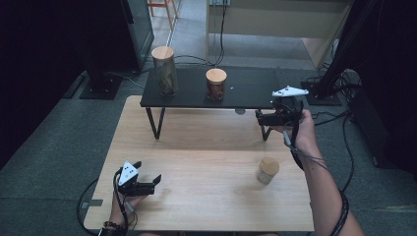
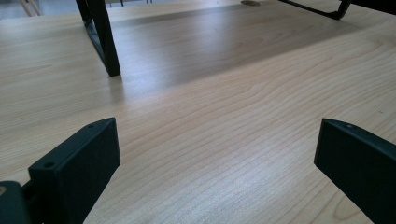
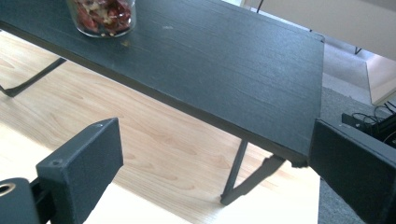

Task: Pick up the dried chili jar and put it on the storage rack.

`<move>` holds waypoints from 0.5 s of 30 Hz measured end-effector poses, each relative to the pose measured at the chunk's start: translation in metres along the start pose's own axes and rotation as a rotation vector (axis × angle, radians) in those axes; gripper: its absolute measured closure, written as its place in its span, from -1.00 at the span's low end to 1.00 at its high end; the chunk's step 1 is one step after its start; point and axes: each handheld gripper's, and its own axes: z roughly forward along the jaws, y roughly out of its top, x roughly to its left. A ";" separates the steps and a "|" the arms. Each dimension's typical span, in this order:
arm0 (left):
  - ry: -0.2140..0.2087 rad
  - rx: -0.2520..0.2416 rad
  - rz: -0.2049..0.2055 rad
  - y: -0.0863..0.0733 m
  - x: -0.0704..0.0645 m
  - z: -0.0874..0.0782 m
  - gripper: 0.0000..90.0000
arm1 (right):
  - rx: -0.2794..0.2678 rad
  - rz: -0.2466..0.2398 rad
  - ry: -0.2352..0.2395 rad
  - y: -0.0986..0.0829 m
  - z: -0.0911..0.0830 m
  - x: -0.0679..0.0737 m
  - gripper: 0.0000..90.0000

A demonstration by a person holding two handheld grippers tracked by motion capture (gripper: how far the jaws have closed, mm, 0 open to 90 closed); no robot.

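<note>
My right gripper (image 1: 261, 117) has its jaws spread wide with nothing between them, raised in front of the right end of the black shelf (image 1: 246, 88). Through its own camera I see the shelf's bare top (image 3: 224, 60) ahead and the foot of the jar of reddish bits (image 3: 103, 16) farther along it. I judge I hold it here because that open stretch of shelf is the free spot for another jar.

My left gripper (image 1: 147, 186) is also open and empty, resting low near the front left of the wooden table (image 1: 196, 147), out of the way; its view runs across the bare tabletop (image 2: 224, 116) toward a shelf leg (image 2: 105, 42).

The small jar with the cork lid (image 1: 267, 170) stands upright on the table at the right, near my right forearm and well apart from both grippers. A tall jar (image 1: 164, 70) stands at the shelf's left end, so the shelf looks like where the jars belong.
</note>
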 end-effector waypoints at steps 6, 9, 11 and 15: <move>0.001 -0.001 0.001 0.000 0.000 0.000 -0.99 | 0.008 -0.002 -0.011 -0.008 -0.002 -0.003 -0.93; 0.002 0.000 0.000 0.000 0.000 0.000 -0.99 | 0.007 0.002 -0.011 -0.013 -0.003 -0.004 -0.93; 0.002 0.002 0.002 0.000 -0.001 0.000 -0.99 | 0.010 0.002 -0.012 -0.016 -0.004 -0.005 -0.93; 0.004 0.003 0.003 0.000 -0.001 0.000 -0.99 | 0.018 -0.005 -0.016 -0.021 -0.004 -0.005 -0.93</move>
